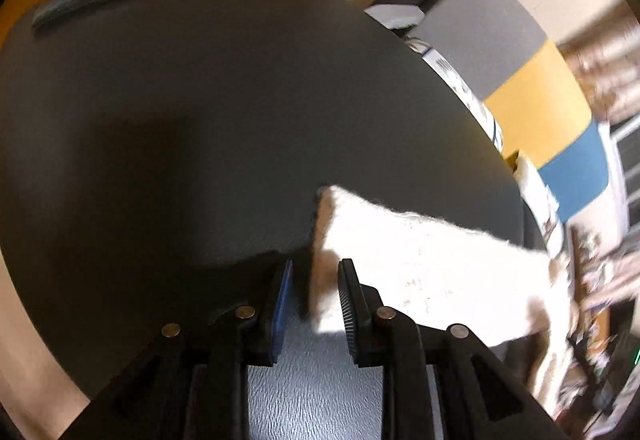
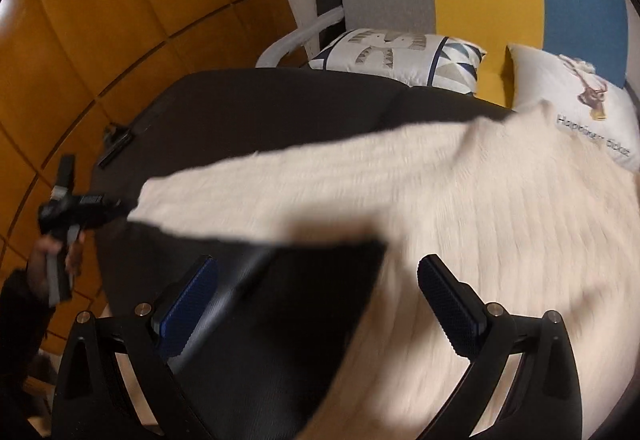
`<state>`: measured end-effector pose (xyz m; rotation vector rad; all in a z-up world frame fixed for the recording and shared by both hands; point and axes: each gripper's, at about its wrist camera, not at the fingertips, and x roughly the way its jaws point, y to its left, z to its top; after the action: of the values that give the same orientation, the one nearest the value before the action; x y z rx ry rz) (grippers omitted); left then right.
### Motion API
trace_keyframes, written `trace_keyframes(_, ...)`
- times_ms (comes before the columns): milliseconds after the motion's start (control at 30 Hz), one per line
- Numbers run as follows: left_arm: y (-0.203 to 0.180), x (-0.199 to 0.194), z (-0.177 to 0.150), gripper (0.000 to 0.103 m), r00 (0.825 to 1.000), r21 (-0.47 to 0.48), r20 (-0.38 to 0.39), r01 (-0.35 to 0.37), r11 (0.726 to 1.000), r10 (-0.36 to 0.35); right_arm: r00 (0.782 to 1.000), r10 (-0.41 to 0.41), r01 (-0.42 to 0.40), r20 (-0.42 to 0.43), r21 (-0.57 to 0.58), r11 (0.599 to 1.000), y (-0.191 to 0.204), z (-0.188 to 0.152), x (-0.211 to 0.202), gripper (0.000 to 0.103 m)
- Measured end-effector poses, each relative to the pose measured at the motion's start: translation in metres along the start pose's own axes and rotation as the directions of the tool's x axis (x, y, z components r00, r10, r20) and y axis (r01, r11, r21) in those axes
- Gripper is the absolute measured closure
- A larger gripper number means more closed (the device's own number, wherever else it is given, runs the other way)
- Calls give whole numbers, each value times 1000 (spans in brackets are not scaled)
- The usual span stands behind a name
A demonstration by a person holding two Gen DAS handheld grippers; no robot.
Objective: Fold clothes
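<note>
Cream ribbed knit sweater (image 2: 460,200) lies spread, partly doubled w/ sleeve out, on dark round table (image 1: 200,120); fold unfinished; left claw (image 1: 314,304) part-open, right claw (image 2: 320,300) wide, both empty.

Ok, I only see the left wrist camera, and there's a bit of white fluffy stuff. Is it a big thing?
Observer: Yes. The right wrist view shows a white knit garment spread over much of the dark table.
Operator: Is the other hand-held gripper grabbing it?
Observer: No. The right hand-held gripper is wide open and holds nothing.
Operator: Can you see mine?
Observer: Yes. A hand holds the left hand-held gripper by the garment's left corner.
</note>
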<state>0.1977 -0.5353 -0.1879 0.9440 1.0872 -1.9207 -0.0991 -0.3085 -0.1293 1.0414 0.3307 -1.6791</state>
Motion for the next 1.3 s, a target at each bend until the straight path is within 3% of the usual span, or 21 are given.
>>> trace_keyframes(33, -8, 2, -2, 81, 1000, 44, 13, -24, 999, 23, 1000, 0, 1, -20, 12, 1000, -5, 8, 12, 1)
trace_keyframes(67, -16, 3, -6, 93, 998, 93, 33, -53, 994, 50, 999, 1, 1, -45, 32, 999, -11, 14, 26, 1)
trace_keyframes(133, -29, 6, -12, 97, 994, 161, 70, -100, 982, 89, 996, 30, -23, -88, 79, 997, -20, 22, 49, 1)
trace_keyframes(233, -31, 7, -12, 101, 990, 125, 99, -116, 985, 104, 988, 75, -55, -133, 147, 988, -30, 28, 74, 0)
trace_keyframes(300, -31, 9, -7, 101, 981, 94, 131, -154, 984, 141, 988, 103, -80, -112, 198, 977, -34, 34, 81, 0)
trace_keyframes(500, -34, 20, 10, 101, 970, 55, 151, -203, 978, 193, 975, 219, -186, -31, 417, 890, -51, 45, 89, 0)
trace_keyframes(600, -31, 22, 16, 100, 981, 38, 125, -154, 987, 149, 976, 217, -188, -15, 441, 878, -51, 44, 86, 0)
trace_keyframes(667, 5, 15, 33, 96, 995, -41, 88, -44, 998, 48, 978, 209, -182, -12, 438, 881, -49, 44, 82, 0)
trace_keyframes(733, 33, 6, 38, 89, 996, -113, 71, 57, 992, -49, 980, 201, -177, -10, 434, 883, -47, 44, 78, 0)
trace_keyframes(800, 50, -2, 37, 88, 989, -160, 67, 143, 977, -134, 977, 213, -203, 22, 402, 893, -41, 43, 64, 0)
trace_keyframes(933, 64, 1, 39, 86, 974, -194, 30, 224, 955, -222, 961, 275, -272, 35, 320, 908, -26, 38, 48, 0)
trace_keyframes(1133, 71, 19, 45, 86, 947, -256, -31, 303, 918, -321, 972, 234, -218, -18, 301, 928, -23, 48, 66, 0)
trace_keyframes(1300, 69, 19, 48, 90, 930, -271, -11, 351, 896, -368, 975, 218, -197, -33, 315, 928, -28, 52, 78, 0)
